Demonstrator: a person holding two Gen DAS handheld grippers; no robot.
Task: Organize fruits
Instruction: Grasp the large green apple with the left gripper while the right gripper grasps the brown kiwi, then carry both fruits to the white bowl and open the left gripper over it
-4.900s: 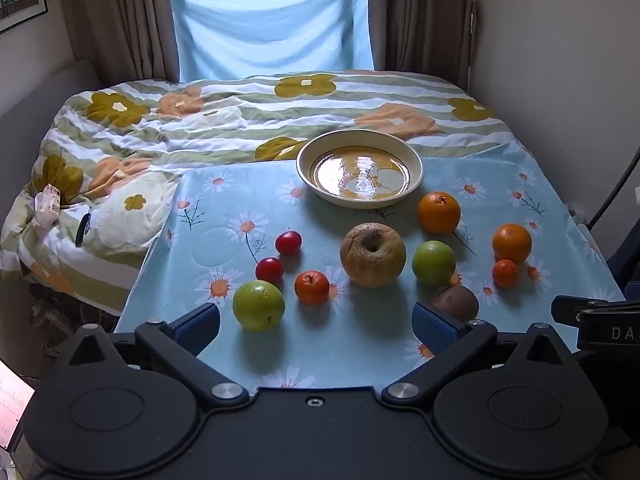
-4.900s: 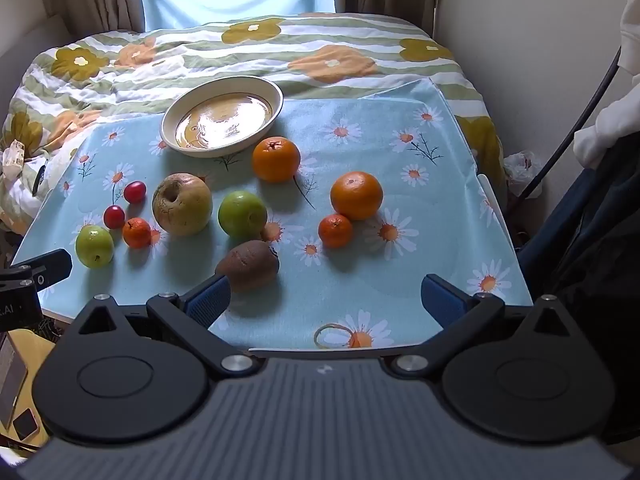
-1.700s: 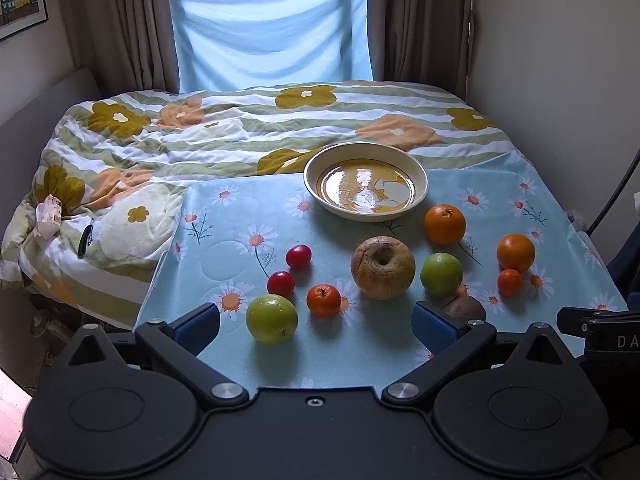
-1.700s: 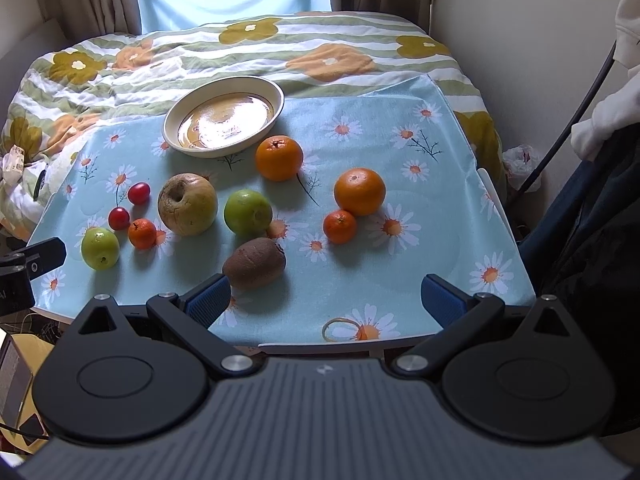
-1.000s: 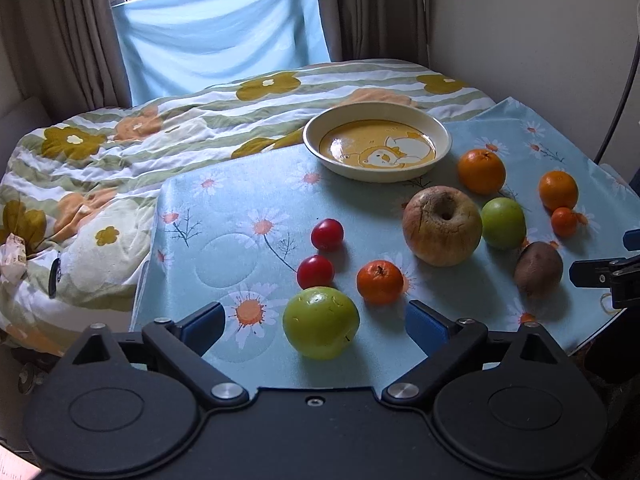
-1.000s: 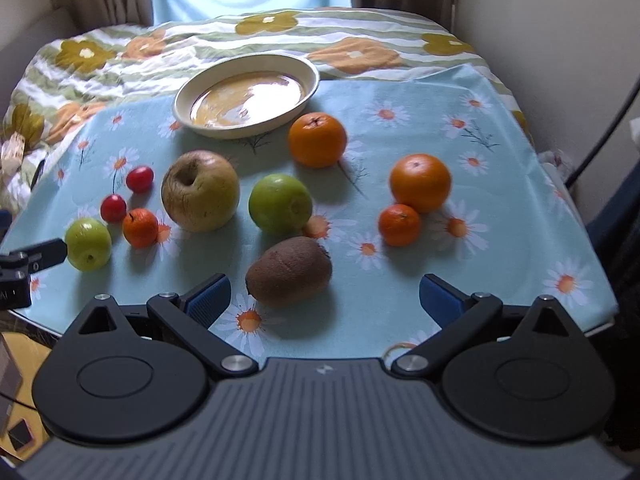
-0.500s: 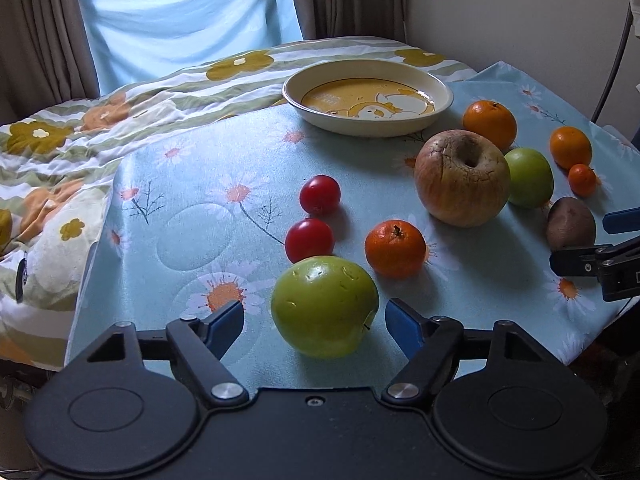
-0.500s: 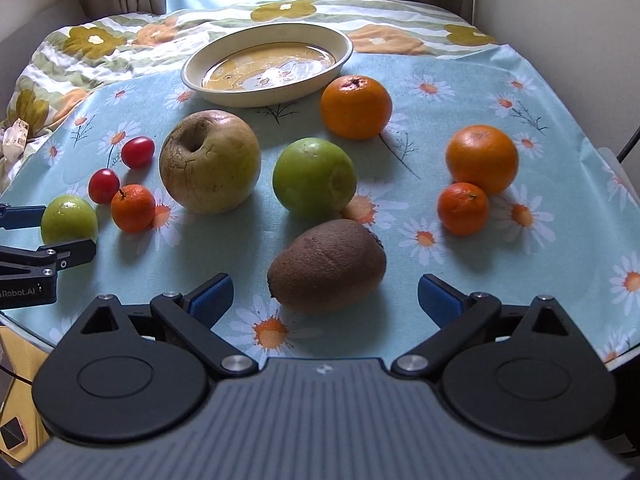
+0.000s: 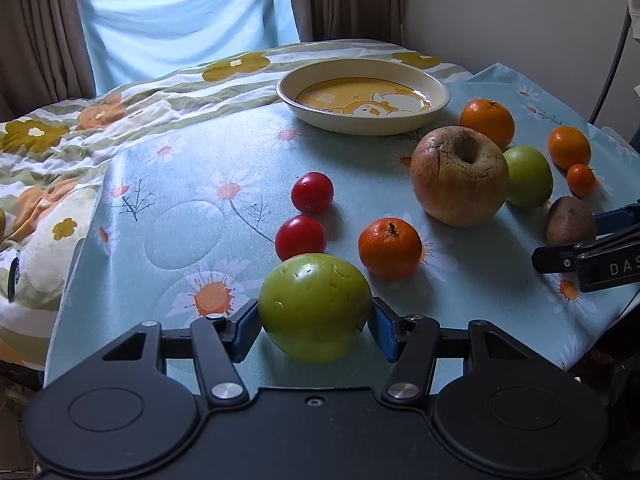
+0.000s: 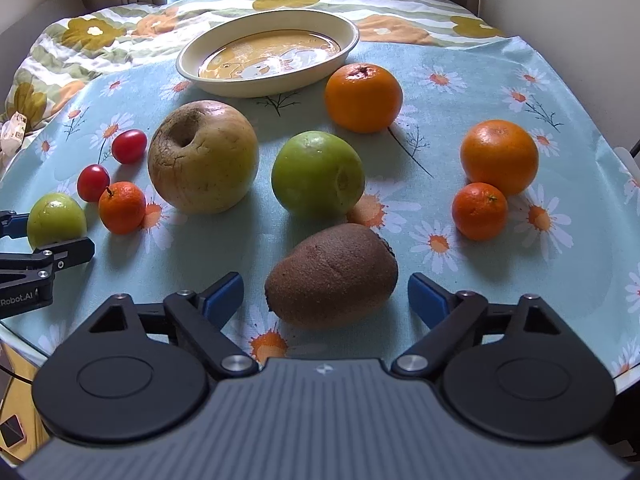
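Green apple (image 9: pixel 314 306) sits btwn L gripper (image 9: pixel 314 326) pads, which have just been closing onto it, now touching both sides. I squeeze gently, lift straight. R gripper (image 10: pixel 325 292) unclenched around kiwi (image 10: pixel 332 276), not touching.

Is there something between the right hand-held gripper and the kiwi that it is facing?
No, nothing visible. The kiwi lies on the daisy tablecloth between the open jaws of the right hand-held gripper, with clear gaps on both sides. The nearest fruit, a green apple, sits behind it.
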